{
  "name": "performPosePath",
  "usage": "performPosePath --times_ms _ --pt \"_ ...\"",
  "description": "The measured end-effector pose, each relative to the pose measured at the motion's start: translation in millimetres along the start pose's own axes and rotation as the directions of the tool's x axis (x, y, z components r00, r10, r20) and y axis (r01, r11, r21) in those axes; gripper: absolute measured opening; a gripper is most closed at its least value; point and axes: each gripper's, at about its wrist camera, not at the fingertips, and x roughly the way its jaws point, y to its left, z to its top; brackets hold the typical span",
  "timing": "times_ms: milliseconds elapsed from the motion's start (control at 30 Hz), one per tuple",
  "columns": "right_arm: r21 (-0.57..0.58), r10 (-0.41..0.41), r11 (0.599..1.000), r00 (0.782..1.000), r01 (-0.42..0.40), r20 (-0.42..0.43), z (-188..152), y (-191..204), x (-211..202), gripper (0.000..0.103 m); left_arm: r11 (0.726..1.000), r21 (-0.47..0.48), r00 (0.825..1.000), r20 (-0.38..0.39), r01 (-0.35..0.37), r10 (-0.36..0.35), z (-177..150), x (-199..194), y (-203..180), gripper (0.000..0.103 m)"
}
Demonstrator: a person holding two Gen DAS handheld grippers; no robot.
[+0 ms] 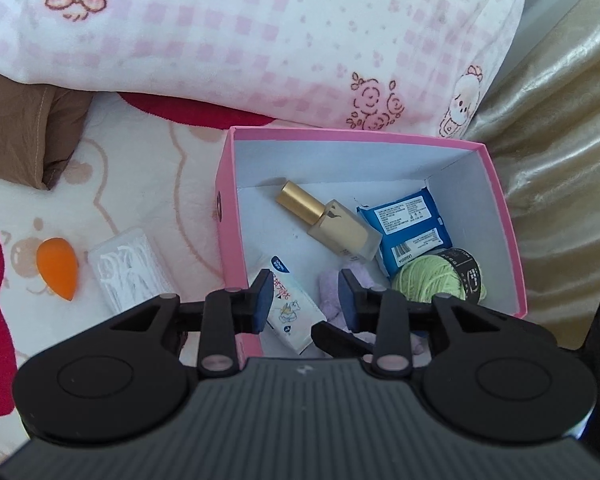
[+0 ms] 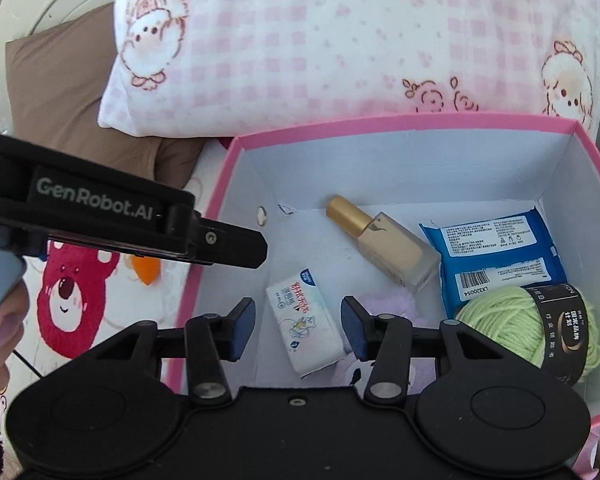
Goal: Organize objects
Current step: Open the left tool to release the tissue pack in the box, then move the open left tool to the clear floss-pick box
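Observation:
A pink box [image 1: 225,216] [image 2: 380,123] lies on the bed and holds a gold-capped bottle [image 1: 332,222] [image 2: 384,240], a blue wipes pack [image 1: 410,232] [image 2: 496,252], green yarn [image 1: 432,280] [image 2: 500,324], a white tissue pack [image 1: 290,308] [image 2: 304,320] and a purple cloth [image 1: 330,286] [image 2: 380,300]. My left gripper [image 1: 305,300] is open and empty above the box's near left corner. My right gripper [image 2: 298,320] is open and empty, its fingers on either side of the tissue pack from above. An orange sponge [image 1: 56,268] [image 2: 146,270] and a clear box of floss picks [image 1: 128,268] lie left of the box.
A pink checked pillow [image 1: 280,32] [image 2: 360,32] lies behind the box. A brown cushion [image 1: 24,128] [image 2: 68,100] is at the far left. A gold curtain [image 1: 560,140] hangs on the right. The bed cover has red bear prints [image 2: 70,296]. The left gripper's body [image 2: 100,216] crosses the right wrist view.

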Motion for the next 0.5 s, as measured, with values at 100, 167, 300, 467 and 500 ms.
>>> performPosePath --times_ms 100,167,300,467,500 --pt "-0.065 0.011 0.998 0.999 -0.008 0.037 -3.2 21.1 -26.1 0.056 1.0 0.018 1.0 0.016 0.006 -0.006 -6.0 -21.7 -0.3 0.037" --pt "-0.117 0.018 0.993 0.998 -0.012 0.052 -5.9 36.8 -42.0 0.059 1.0 0.027 0.999 0.031 0.013 -0.013 -10.8 -38.6 0.5 0.039" --pt "-0.208 0.029 0.978 0.998 -0.016 0.06 -9.7 66.6 -66.1 0.064 0.997 0.07 0.997 0.069 0.012 -0.017 -21.6 -75.2 3.2 0.041" --pt "-0.31 0.062 0.95 0.995 -0.033 0.084 -13.3 104.2 -86.5 0.074 0.995 0.094 0.991 0.131 -0.012 0.0 -36.5 -119.0 18.7 0.048" --pt "-0.327 0.072 0.944 0.994 -0.04 0.086 -13.9 110.9 -88.4 0.076 0.995 0.095 0.989 0.145 -0.021 0.007 -40.4 -126.6 23.1 0.051"
